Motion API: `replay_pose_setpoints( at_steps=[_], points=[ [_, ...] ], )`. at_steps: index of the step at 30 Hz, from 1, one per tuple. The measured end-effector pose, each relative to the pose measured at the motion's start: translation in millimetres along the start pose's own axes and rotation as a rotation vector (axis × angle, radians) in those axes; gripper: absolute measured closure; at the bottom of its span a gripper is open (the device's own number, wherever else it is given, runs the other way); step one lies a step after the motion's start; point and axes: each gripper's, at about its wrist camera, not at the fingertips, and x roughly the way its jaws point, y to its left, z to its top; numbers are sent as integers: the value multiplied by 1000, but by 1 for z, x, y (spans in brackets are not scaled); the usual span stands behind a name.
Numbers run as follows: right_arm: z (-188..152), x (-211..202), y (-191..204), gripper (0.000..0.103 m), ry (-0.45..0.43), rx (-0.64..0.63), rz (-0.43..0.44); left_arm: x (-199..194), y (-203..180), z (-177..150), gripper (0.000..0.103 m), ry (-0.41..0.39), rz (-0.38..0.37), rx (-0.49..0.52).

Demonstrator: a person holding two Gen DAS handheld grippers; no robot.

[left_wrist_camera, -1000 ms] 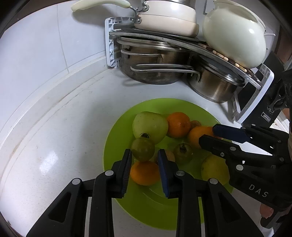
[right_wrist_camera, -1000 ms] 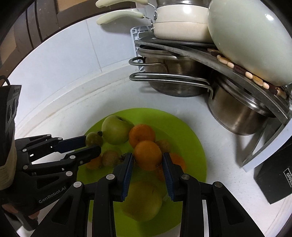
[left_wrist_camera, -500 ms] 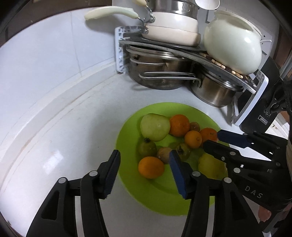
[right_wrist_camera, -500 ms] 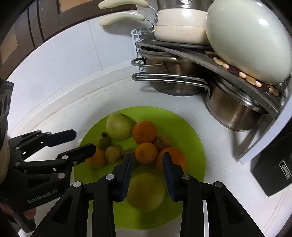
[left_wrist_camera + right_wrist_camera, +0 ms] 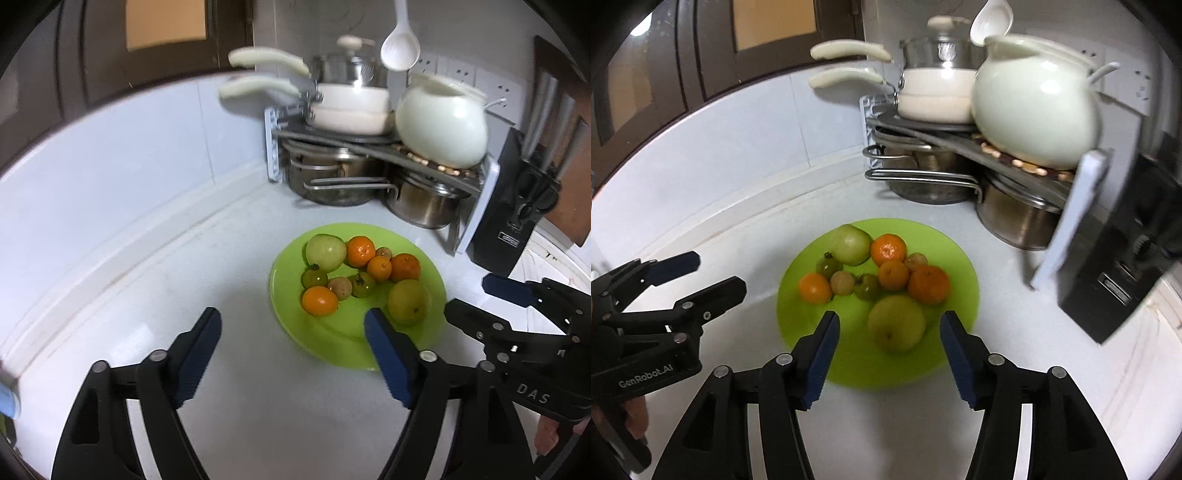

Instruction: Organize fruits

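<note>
A lime green plate (image 5: 332,343) (image 5: 857,365) lies on the white counter and holds several fruits: a green apple (image 5: 325,253) (image 5: 851,243), several oranges such as one at the front left (image 5: 319,301) (image 5: 814,288), small green and brown fruits, and a yellow-green pear (image 5: 408,301) (image 5: 897,323). My left gripper (image 5: 293,334) is open and empty, above the counter at the plate's near left edge. My right gripper (image 5: 888,336) is open and empty, its jaws either side of the pear but raised and short of it. Each gripper shows in the other's view (image 5: 491,299) (image 5: 690,275).
A corner rack (image 5: 369,144) (image 5: 923,129) behind the plate holds steel pots (image 5: 332,184), a cream pan (image 5: 351,107) and a white pot (image 5: 441,125) (image 5: 1034,99). A black knife block (image 5: 517,214) (image 5: 1115,258) stands at the right. The tiled wall runs along the left.
Both grippers let go of their oranges, opened wide and pulled back and up from the plate. The two oranges now lie on the plate.
</note>
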Motion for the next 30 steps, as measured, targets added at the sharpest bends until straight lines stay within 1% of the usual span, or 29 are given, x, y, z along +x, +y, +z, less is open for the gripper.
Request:
replay_pose_setpoints(
  at_steps=[2,4,6,8,10,11,13,15,18,21,25,28,30],
  points=[
    [-7,-12,2,37,-18,6,-4,-16,-2,-8,17,-29,12,4],
    [-15,-27,3,35,-39,12,-8,-31,-6,-15,15,-50,26,-1],
    [-24,-42,3,34,-53,23,-3,-47,-8,-23,10,-70,24,-7],
    [-30,-53,1,32,-65,32,0,-61,-10,-31,8,-90,24,-18],
    [-38,-68,1,31,-79,35,0,-76,-14,-41,6,-116,36,-43],
    [-43,-74,0,29,-83,32,-1,-82,-16,-45,3,-128,41,-56],
    [-52,-84,-2,28,-86,24,-6,-96,-21,-55,3,-141,44,-65],
    [-62,-96,-5,28,-84,22,-11,-107,-28,-65,1,-145,63,-78],
    [-76,-114,-9,28,-91,21,-13,-127,-39,-80,0,-149,66,-83],
    [-91,-135,-13,23,-109,22,-16,-146,-53,-93,0,-163,85,-75],
    [-107,-160,-14,23,-125,19,-3,-169,-67,-108,0,-173,81,-76],
    [-120,-178,-12,18,-136,9,1,-188,-75,-120,0,-183,72,-84],
    [-129,-189,-11,18,-143,5,5,-198,-79,-128,0,-187,72,-88]
  ],
)
